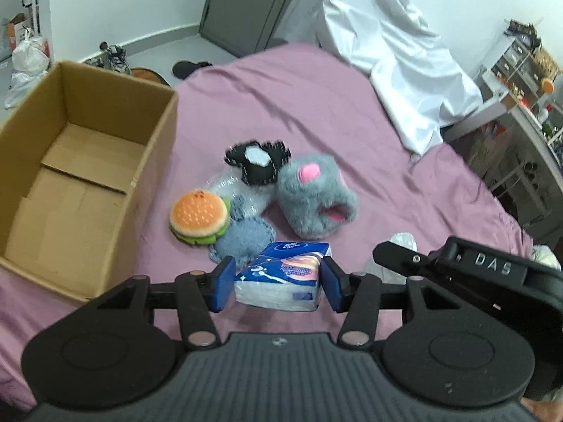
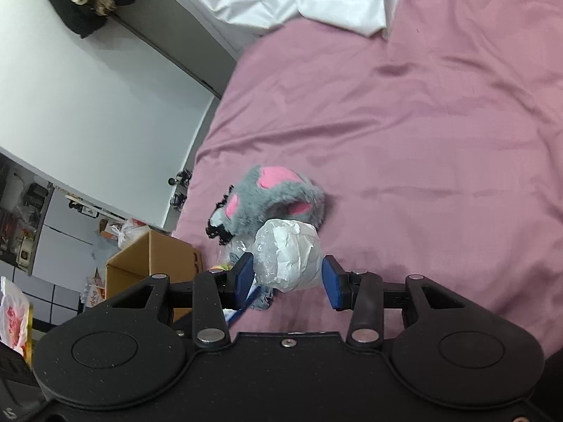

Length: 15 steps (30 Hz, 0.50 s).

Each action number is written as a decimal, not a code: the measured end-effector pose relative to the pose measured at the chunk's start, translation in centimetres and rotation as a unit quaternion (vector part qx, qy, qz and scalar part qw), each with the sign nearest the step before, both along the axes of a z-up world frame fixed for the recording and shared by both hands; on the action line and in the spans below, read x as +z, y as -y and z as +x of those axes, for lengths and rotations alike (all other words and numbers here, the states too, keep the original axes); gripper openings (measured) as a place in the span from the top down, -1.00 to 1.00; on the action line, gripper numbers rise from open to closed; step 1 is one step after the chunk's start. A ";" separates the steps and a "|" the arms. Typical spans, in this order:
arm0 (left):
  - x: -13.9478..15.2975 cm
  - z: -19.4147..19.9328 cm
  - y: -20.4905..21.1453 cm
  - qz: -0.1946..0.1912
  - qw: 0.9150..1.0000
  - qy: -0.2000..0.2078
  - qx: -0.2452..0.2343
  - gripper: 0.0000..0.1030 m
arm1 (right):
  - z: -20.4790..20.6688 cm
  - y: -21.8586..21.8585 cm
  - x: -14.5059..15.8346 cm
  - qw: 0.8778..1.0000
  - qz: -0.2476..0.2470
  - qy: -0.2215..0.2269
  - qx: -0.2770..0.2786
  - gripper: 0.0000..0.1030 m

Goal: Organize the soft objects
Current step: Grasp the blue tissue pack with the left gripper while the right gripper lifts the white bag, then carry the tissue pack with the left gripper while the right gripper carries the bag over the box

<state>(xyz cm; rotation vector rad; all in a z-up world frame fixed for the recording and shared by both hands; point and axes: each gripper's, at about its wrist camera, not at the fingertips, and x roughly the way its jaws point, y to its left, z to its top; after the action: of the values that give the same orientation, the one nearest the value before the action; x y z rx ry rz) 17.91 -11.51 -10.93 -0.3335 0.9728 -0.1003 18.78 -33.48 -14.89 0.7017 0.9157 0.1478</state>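
Pick-up step: my left gripper (image 1: 278,283) is pinching the tissue pack (image 1: 281,277) above the bed (image 1: 352,112); my right gripper (image 2: 288,281) is pinching a plastic-wrapped bundle (image 2: 288,256) near the grey plush (image 2: 278,193). Next, I judge, both are needing carrying over the open box (image 1: 81,176) before release.

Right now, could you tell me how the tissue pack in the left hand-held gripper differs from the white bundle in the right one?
The tissue pack is blue-printed and boxy with flat faces; the white bundle is plain, crinkled and rounded. The tissue pack sits between the left hand-held gripper pads with a sliver of gap at one pad, while the white bundle fills the right hand-held gripper. Both are soft, plastic-wrapped, and above the pink bedsheet.
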 end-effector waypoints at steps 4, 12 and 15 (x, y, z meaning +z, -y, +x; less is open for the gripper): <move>1.4 -0.6 -1.1 -0.008 1.000 0.017 0.010 0.00 | -0.4 -0.6 1.1 0.999 -0.016 0.028 0.011 0.20; 3.4 -1.9 -3.8 -0.009 0.998 0.043 0.033 0.00 | -0.4 -2.3 2.8 0.996 -0.022 0.066 0.051 0.20; 3.9 -2.1 -4.7 -0.008 0.998 0.046 0.040 0.00 | -0.3 -3.4 3.5 0.994 -0.031 0.077 0.064 0.20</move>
<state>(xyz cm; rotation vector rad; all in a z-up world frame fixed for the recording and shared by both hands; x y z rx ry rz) 15.81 -6.79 -7.05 -0.3792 0.8666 -0.0500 18.47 -30.13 -11.36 0.5654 0.8136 0.2816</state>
